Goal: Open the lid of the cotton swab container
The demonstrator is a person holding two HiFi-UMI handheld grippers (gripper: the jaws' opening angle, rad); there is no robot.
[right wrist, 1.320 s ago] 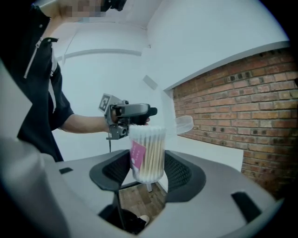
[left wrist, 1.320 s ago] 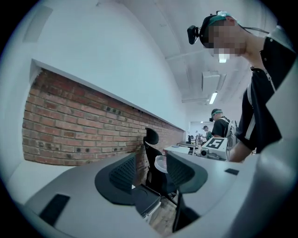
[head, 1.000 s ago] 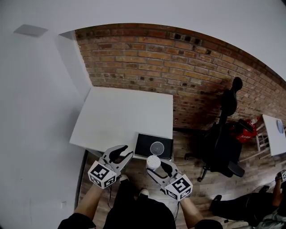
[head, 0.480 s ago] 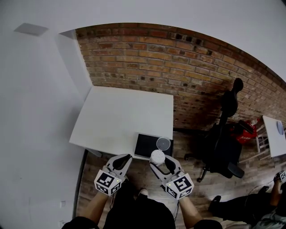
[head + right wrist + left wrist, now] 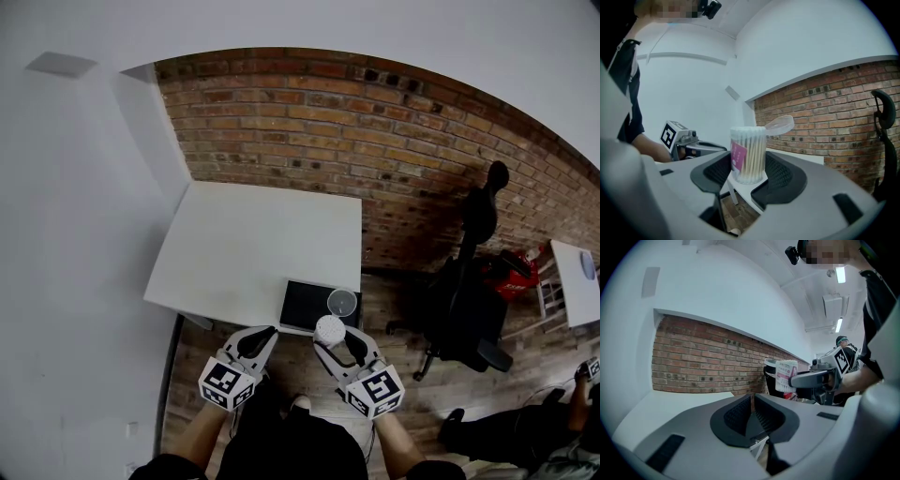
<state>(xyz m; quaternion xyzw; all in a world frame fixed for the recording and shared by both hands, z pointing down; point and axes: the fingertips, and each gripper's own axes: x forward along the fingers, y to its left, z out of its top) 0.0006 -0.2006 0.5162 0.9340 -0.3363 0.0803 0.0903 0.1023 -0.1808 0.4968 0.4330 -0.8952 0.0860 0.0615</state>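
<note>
Between R claw (image 5: 749, 168) pads (image 5: 777, 171): swab container (image 5: 748, 152), gripped, lid (image 5: 781, 124) open; L claw (image 5: 752, 405) just closing, empty.

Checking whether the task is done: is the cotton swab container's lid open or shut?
Open. The lid is flipped back off the container, swab tips bare; the right gripper holds it upright.

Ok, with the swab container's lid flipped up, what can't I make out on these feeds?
- Label print on the cotton swab container: too small and blurred, right gripper view.
- Container base: hidden between the pads of the right claw, right gripper view; that claw also covers it in the left gripper view.
- Dark flat thing on the table: too small to identify, head view.
</note>
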